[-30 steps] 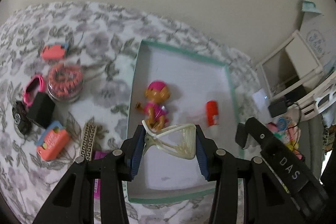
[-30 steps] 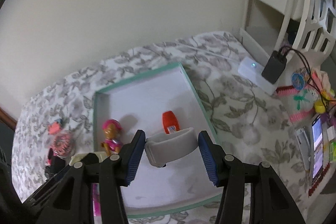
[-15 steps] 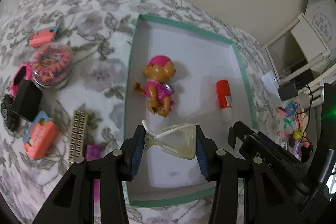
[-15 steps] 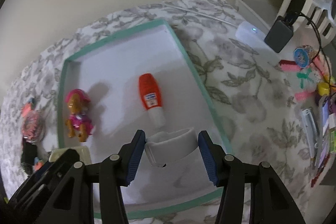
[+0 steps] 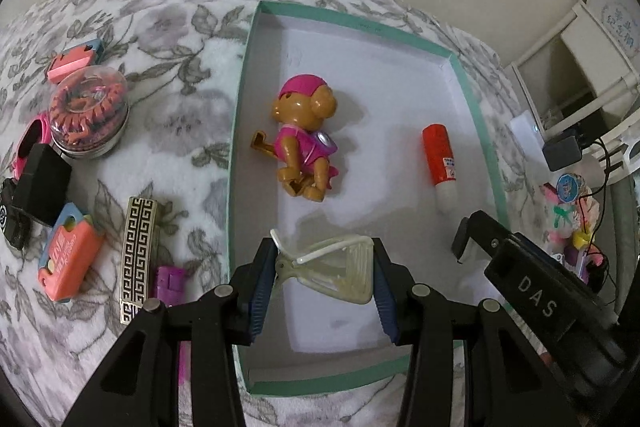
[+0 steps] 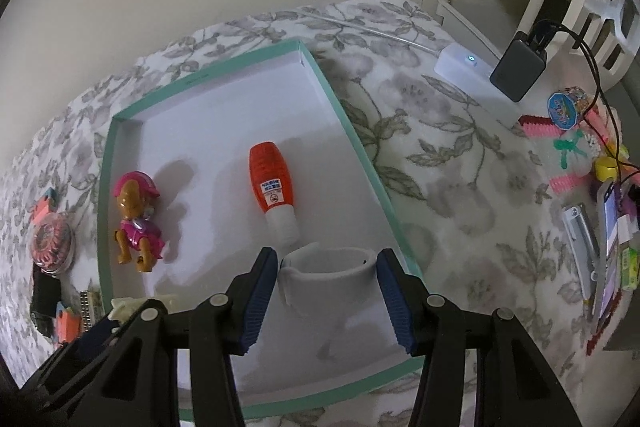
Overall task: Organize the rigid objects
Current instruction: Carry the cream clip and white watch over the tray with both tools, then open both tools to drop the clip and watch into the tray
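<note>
Left wrist view: left gripper clamped on a translucent cream plastic hair claw clip, above the near end of the shallow teal-rimmed white box.

Right wrist view: right gripper clamped on a curved white plastic band, over the box's near right corner.

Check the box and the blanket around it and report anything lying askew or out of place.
Nothing is damaged or spilled. Inside the teal box the toy dog lies on its back and the orange tube lies tipped on its side. A gold patterned hair clip sits loose on the blanket.
</note>
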